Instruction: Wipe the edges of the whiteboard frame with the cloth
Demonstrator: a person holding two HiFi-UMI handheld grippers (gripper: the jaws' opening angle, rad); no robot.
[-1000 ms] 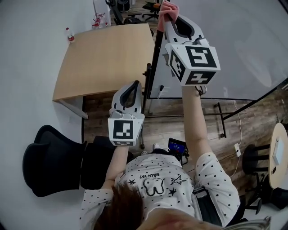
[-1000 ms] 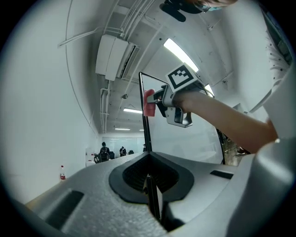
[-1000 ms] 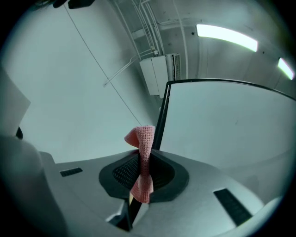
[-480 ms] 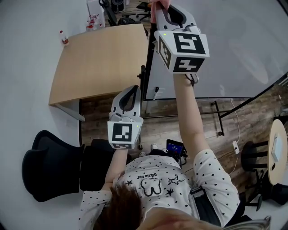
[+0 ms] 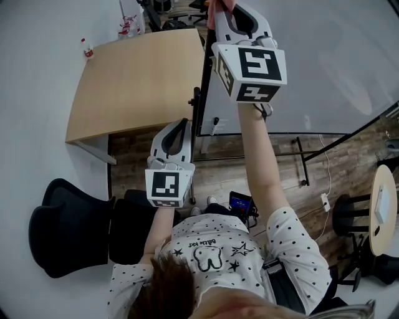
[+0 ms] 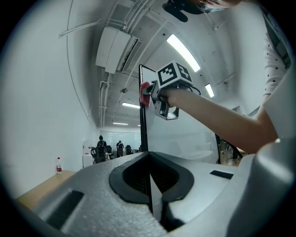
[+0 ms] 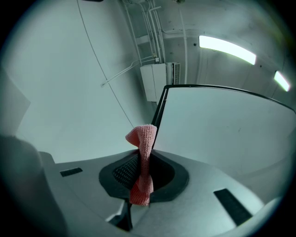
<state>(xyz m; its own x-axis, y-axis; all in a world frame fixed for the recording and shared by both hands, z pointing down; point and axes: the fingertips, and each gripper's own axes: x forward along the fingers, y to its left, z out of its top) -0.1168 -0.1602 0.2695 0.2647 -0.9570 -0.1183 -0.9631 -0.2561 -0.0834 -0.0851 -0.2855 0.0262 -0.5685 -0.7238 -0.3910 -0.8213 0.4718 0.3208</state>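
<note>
Though faint overhead, cloth (image 7: 144, 150) pinched in right hand-held gripper (image 7: 140, 179) — left hand-held gripper (image 6: 150, 178) closed

We see a light wooden rectangular table (image 5: 137, 81) ahead and to the left of the left gripper (image 5: 179, 123). A small clear plastic bottle with a red label (image 5: 86, 48) stands at its far left corner. Behind and left of that gripper, a black office chair (image 5: 65, 227) stands by the brown wooden plank floor (image 5: 349, 168). Well to the right of the right gripper (image 5: 219, 7), a round pale table (image 5: 381, 215) meets the edge. Above the left gripper hang a white boxy air-conditioning unit (image 6: 115, 48) and long bright ceiling lights (image 6: 186, 52).
</note>
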